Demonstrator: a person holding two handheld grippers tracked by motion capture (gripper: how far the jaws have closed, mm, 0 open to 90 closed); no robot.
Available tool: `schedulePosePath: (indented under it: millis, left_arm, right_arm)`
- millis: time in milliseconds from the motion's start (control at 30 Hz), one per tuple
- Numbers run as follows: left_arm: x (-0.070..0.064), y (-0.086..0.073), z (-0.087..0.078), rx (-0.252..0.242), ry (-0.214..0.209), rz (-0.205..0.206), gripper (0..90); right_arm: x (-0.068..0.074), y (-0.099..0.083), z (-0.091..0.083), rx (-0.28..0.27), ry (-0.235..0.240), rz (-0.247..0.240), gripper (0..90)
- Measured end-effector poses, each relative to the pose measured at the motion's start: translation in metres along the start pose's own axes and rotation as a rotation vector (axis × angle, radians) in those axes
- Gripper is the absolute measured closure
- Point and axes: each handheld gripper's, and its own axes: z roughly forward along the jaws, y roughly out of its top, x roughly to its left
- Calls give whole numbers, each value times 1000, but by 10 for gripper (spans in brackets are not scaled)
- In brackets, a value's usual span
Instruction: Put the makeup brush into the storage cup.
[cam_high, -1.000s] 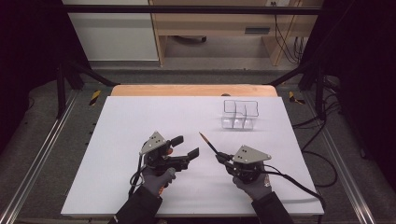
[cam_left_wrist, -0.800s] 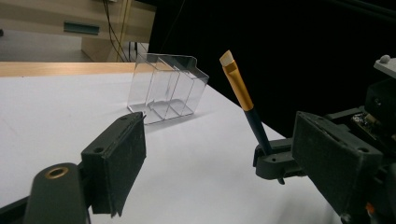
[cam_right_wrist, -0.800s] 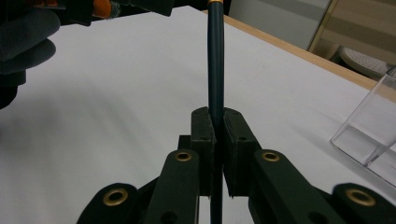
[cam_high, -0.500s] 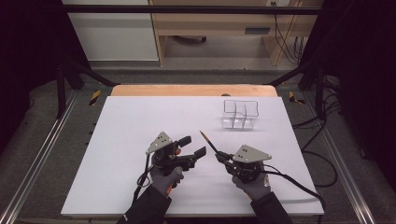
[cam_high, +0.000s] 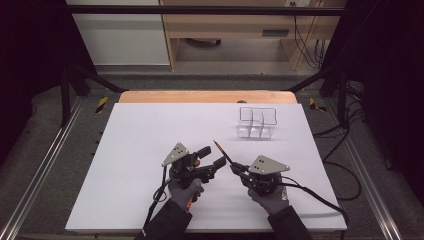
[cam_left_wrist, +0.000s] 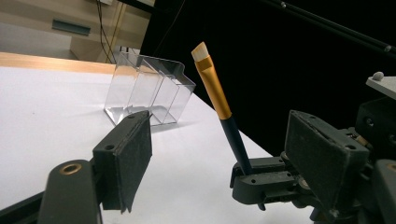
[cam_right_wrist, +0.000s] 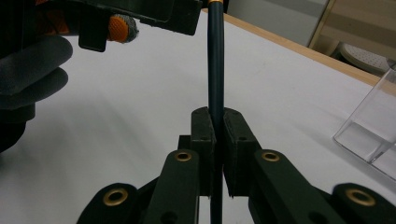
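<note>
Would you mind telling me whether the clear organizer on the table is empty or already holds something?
Empty. The clear organizer shows bare compartments; the brush sits clamped in the right gripper, outside it.

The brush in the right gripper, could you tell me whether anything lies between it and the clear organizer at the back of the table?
Nothing visible does. The brush is clamped in the right gripper, and bare white table runs from it to the clear organizer. The open left gripper sits to the other side.

A slim makeup brush (cam_left_wrist: 219, 98), dark handle, gold ferrule, pale bristles, stands tilted, bristles uppermost.
</note>
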Motion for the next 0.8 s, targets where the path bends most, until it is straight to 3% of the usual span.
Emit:
schedulePosePath:
  millis: [267,800]
  left_arm:
    - [-1,-2,5,-19,-15,-52,277]
    - [-2,-5,8,-29,-25,-98,448]
  right_arm:
    - [0,0,1,-1,3,4,844]
    - [1,-1,1,-6,13,9,844]
